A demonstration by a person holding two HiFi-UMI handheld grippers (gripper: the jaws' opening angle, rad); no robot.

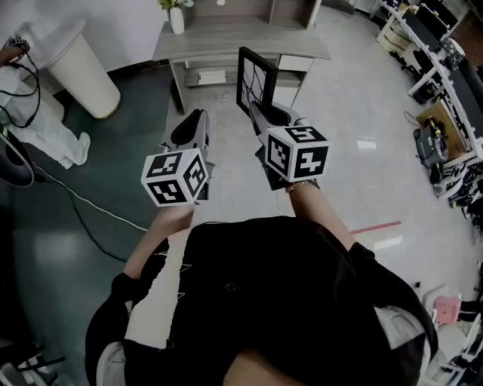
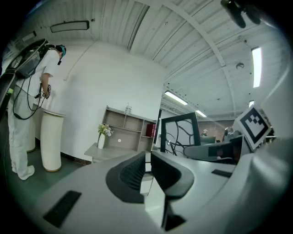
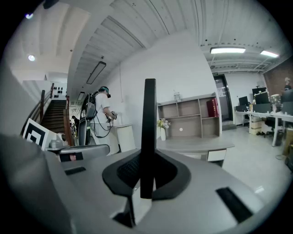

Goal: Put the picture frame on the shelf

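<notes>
My right gripper (image 1: 262, 114) is shut on the lower edge of a black picture frame (image 1: 255, 78), which stands upright above the jaws. In the right gripper view the frame (image 3: 149, 114) shows edge-on as a thin black bar clamped between the pads (image 3: 147, 157). My left gripper (image 1: 192, 124) hovers beside it, to the left, shut with only a slit between its jaws (image 2: 148, 157) and nothing in it. From the left gripper view the frame (image 2: 180, 131) shows its branching line pattern. The grey shelf unit (image 1: 226, 34) stands ahead against the wall, a short way off.
A white vase with flowers (image 1: 176, 16) stands on the shelf unit's left end. A red book (image 3: 212, 108) sits in an upper compartment (image 3: 192, 114). A white round pedestal (image 1: 84, 69) and a person in white (image 2: 23, 114) are at the left. A cable (image 1: 90, 205) crosses the floor; desks (image 1: 445, 68) line the right.
</notes>
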